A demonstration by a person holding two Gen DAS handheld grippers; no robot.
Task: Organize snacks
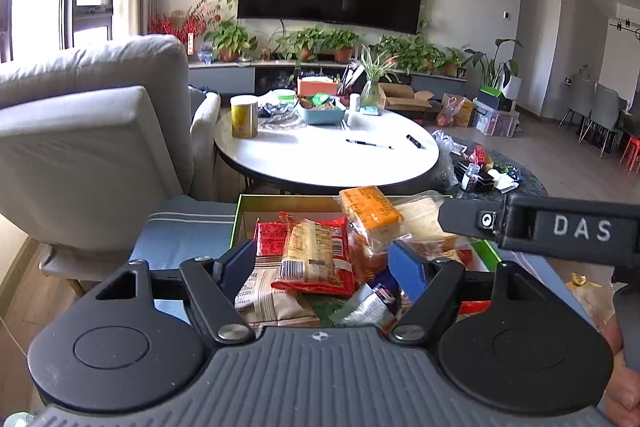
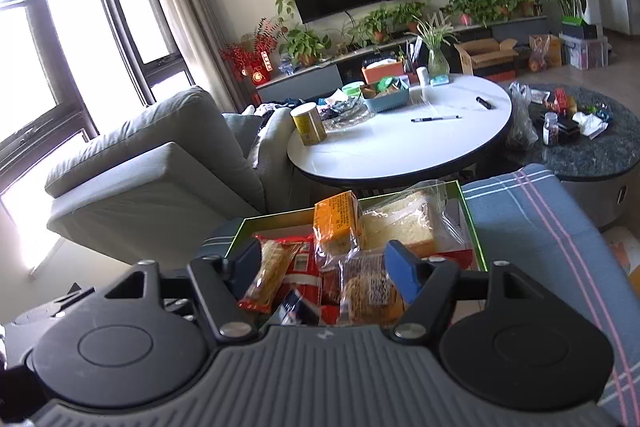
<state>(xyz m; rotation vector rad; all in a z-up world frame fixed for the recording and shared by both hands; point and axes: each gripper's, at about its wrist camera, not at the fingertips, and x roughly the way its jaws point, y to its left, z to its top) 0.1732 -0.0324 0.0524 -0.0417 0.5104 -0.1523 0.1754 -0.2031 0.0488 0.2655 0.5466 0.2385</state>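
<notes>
A green-rimmed box (image 1: 239,215) (image 2: 276,218) full of snacks sits on a blue striped cloth (image 2: 532,227). In it lie an orange-wrapped bread pack (image 1: 368,211) (image 2: 336,219), a clear bag of sliced bread (image 1: 420,219) (image 2: 404,227), a red packet with a pale cake (image 1: 316,255) (image 2: 272,275) and a round bun in clear wrap (image 2: 368,295). My left gripper (image 1: 322,261) hovers above the pile, open, its blue fingers wide apart and pressing on nothing. My right gripper (image 2: 324,265) hangs over the same box, also open and holding nothing.
A black tool body marked DAS (image 1: 560,227) reaches in from the right, a hand (image 1: 618,367) below it. Beyond the box stands a white round table (image 1: 320,163) with a yellow can (image 1: 244,117), a blue basket (image 1: 320,113) and a pen. Grey sofa (image 1: 80,147) left; dark low table (image 2: 592,151) right.
</notes>
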